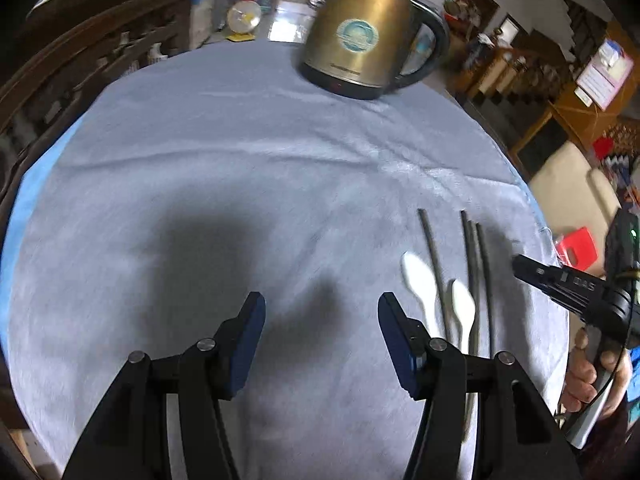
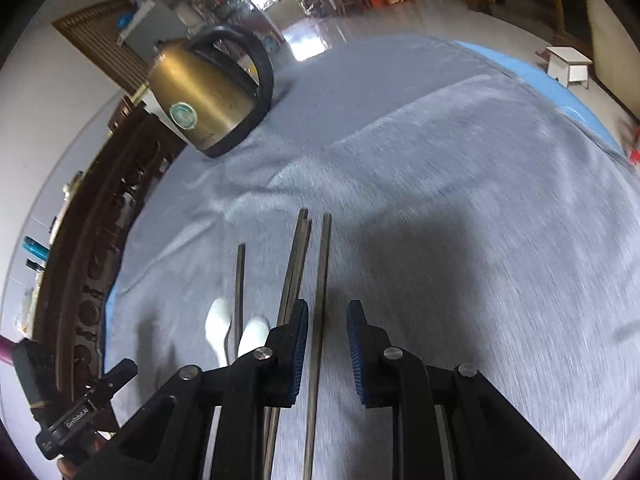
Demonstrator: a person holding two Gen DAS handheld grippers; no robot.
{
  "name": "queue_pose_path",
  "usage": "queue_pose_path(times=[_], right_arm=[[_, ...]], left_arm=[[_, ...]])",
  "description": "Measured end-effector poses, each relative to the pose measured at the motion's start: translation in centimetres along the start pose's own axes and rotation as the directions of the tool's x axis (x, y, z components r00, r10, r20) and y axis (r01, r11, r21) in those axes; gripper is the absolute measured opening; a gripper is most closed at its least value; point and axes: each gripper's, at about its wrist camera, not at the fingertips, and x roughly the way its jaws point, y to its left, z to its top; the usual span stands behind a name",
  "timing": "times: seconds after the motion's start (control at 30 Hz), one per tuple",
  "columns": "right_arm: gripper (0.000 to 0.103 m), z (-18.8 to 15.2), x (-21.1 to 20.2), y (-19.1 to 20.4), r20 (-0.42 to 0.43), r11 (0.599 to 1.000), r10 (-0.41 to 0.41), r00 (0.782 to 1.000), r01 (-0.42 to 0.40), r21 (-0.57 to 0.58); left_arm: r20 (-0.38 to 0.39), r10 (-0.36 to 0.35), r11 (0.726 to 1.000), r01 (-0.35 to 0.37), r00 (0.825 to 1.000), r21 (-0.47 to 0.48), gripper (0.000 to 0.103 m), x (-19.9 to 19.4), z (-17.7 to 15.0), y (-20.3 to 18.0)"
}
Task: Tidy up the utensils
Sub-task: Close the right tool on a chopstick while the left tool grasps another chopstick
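Several dark chopsticks (image 1: 472,248) and two white spoons (image 1: 418,280) lie side by side on the grey cloth (image 1: 240,140), right of my left gripper (image 1: 322,308). That gripper is open over bare cloth with nothing between its fingers. In the right wrist view my right gripper (image 2: 327,320) hovers over the chopsticks with a narrow gap between its pads. One chopstick (image 2: 323,264) runs along the cloth under that gap, untouched. A pair of chopsticks (image 2: 298,248), a single one (image 2: 240,280) and the spoons (image 2: 218,324) lie to its left.
A brass-coloured electric kettle (image 1: 360,36) with a black handle stands at the far side of the round table. A hand (image 1: 588,372) holds the right gripper (image 1: 520,266) at the table's right edge. The left gripper (image 2: 124,372) shows at the lower left. Furniture surrounds the table.
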Motion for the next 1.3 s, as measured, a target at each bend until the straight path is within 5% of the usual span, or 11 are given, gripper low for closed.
queue_pose_path(times=[0.37, 0.6, 0.87, 1.03, 1.2, 1.3], right_arm=[[0.023, 4.0, 5.7, 2.2, -0.095, 0.981, -0.184, 0.978, 0.178, -0.072], [0.015, 4.3, 6.2, 3.5, -0.101, 0.949, -0.271, 0.957, 0.248, -0.195], [0.007, 4.2, 4.7, 0.5, -0.119, 0.963, -0.242, 0.963, 0.222, -0.154], [0.007, 4.4, 4.1, -1.1, -0.132, 0.969, -0.228, 0.965, 0.211, -0.132], [0.007, 4.4, 3.7, -1.5, -0.153, 0.971, -0.220, 0.963, 0.202, -0.125], [0.009, 4.7, 3.9, -1.4, -0.168, 0.970, -0.228, 0.959, 0.209, -0.121]], left_arm=[[-0.149, -0.047, 0.998, 0.051, 0.988, 0.023, 0.060, 4.3, 7.0, -4.3], [-0.265, -0.079, 0.997, 0.078, 0.961, -0.013, 0.060, 7.9, 9.2, -7.1], [-0.336, -0.030, 0.999, 0.037, 0.941, 0.014, 0.059, 10.8, 8.5, -9.7], [-0.309, 0.029, 0.997, -0.006, 0.951, 0.073, 0.041, 11.2, 8.2, -11.1], [-0.280, 0.095, 0.986, -0.052, 0.955, 0.156, 0.011, 11.3, 7.8, -12.0], [-0.269, 0.084, 0.989, -0.046, 0.959, 0.144, 0.009, 11.5, 7.6, -11.7]])
